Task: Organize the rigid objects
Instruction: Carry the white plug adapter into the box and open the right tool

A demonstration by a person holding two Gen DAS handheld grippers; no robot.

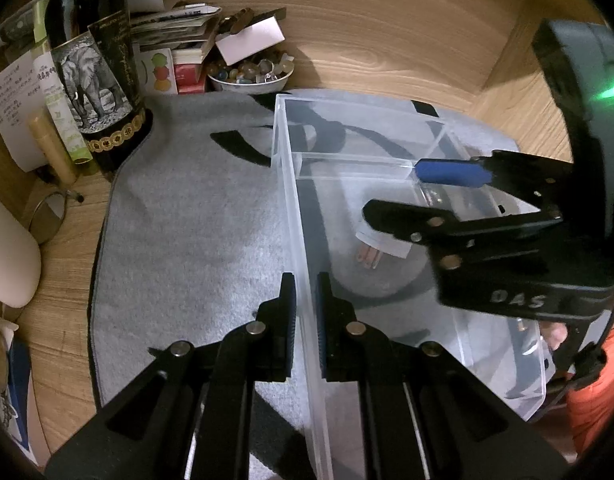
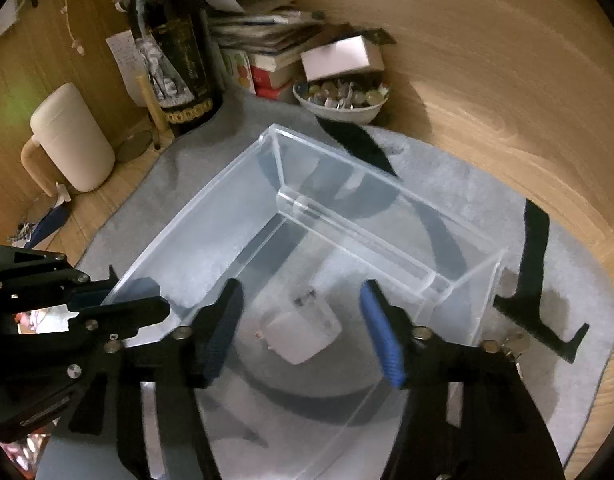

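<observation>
A clear plastic organizer box (image 1: pixel 291 208) (image 2: pixel 211 216) with inner dividers stands on a grey mat (image 1: pixel 187 216) (image 2: pixel 487 208). A white plug adapter (image 2: pixel 301 332) (image 1: pixel 381 248) lies on the floor of its large compartment. My left gripper (image 1: pixel 305 300) is shut on the box's left wall, one finger on each side; it also shows in the right wrist view (image 2: pixel 119 300). My right gripper (image 2: pixel 301 320) is open and empty, hovering over the box above the adapter; it also shows in the left wrist view (image 1: pixel 427 196).
A dark wine bottle (image 1: pixel 95 68) (image 2: pixel 175 60), stacked books (image 1: pixel 175 32) (image 2: pixel 263 28), a white bowl of small items (image 1: pixel 251 74) (image 2: pixel 341 100) and a cream jug (image 2: pixel 71 140) stand at the back left on the wooden desk (image 1: pixel 387 32). Keys (image 2: pixel 513 344) lie right of the box.
</observation>
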